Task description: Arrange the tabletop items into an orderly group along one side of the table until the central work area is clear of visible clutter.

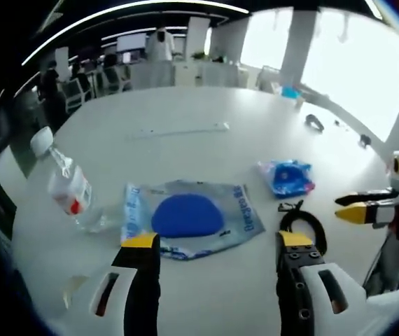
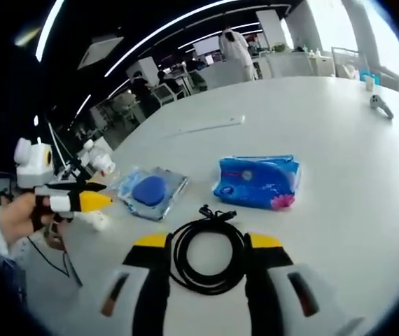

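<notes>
Black coiled cable (image 2: 208, 260) lies flat on the white table (image 2: 339, 126), dead ahead of the right gripper (image 2: 208, 246) and framed between its yellow-tipped jaws, which stand apart on either side of the loop with nothing clamped. Left gripper (image 1: 218, 241) is also spread and empty, aimed at the clear pouch with a blue disc (image 1: 189, 217), so right looks nearer to the cable.
</notes>
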Tool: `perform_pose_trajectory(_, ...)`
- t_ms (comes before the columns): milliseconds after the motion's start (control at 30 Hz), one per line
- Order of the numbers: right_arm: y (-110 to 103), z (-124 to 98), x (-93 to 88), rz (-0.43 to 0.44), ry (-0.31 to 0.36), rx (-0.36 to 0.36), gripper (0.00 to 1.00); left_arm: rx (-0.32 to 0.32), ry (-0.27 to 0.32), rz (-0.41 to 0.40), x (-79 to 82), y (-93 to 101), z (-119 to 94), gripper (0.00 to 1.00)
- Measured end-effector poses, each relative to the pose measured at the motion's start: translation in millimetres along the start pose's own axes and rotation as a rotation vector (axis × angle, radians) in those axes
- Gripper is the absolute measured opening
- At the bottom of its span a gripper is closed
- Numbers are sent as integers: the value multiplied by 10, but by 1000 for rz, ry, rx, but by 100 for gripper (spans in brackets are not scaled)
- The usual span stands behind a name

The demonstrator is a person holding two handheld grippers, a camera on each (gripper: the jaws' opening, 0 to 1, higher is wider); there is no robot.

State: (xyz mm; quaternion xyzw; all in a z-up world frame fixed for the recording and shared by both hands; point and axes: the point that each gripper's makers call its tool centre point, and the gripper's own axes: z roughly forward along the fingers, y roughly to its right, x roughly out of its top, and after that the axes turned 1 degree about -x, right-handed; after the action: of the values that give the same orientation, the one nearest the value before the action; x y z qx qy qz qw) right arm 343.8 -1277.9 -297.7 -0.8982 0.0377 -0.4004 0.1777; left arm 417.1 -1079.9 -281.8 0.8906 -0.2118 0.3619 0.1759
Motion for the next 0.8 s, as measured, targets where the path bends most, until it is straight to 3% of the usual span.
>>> perform_pose_trajectory(300,-118,192,0,-15,-29,34,39,41,-4,-49,-58,-323,-93,63)
perform_pose_trajectory(800,-241,369,27,-29,-56,68,37,40,3,-81,-18,-517,-59,62)
